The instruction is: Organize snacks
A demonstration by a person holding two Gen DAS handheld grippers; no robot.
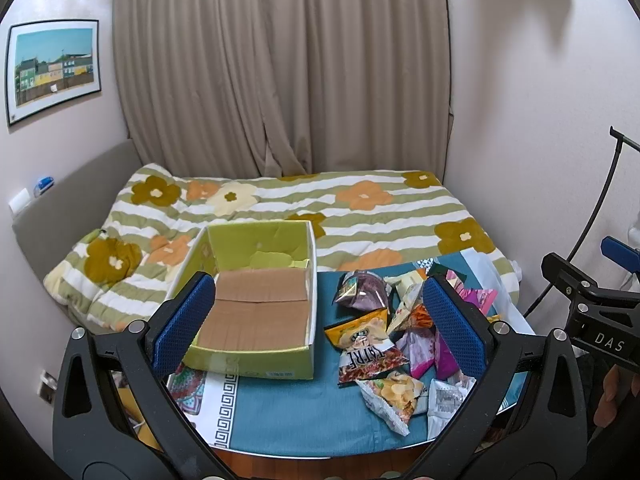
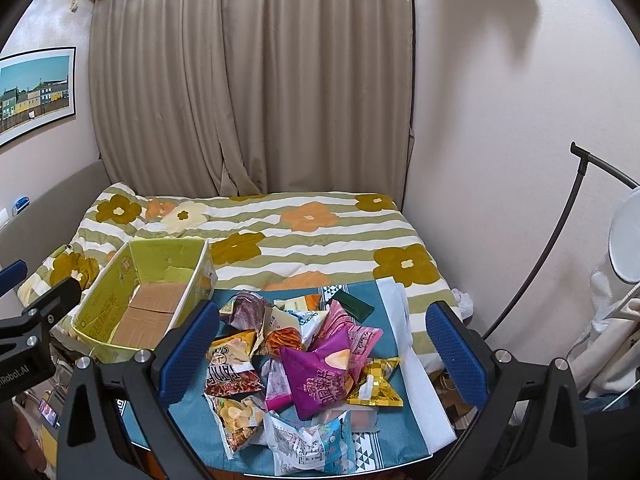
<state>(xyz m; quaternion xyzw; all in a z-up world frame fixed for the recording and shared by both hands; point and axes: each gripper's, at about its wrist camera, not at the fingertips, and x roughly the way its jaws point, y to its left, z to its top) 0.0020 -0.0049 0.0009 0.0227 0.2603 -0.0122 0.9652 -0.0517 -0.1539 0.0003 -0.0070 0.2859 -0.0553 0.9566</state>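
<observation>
An empty yellow-green cardboard box (image 1: 256,312) with a brown bottom stands on the left of a table with a teal cloth (image 1: 288,412); it also shows in the right wrist view (image 2: 132,312). A pile of several snack bags (image 1: 396,336) lies to its right, also seen in the right wrist view (image 2: 304,368), with a purple bag (image 2: 320,376) on top and a gold bag (image 2: 376,384) at the right. My left gripper (image 1: 320,324) is open and empty above the table, between box and pile. My right gripper (image 2: 320,356) is open and empty above the pile.
A bed with a flowered, striped quilt (image 1: 360,208) lies behind the table, with beige curtains (image 1: 280,72) beyond. A black lamp stand (image 2: 560,240) and white lamp head (image 2: 628,236) stand at the right. The table's front edge (image 1: 320,454) is close to me.
</observation>
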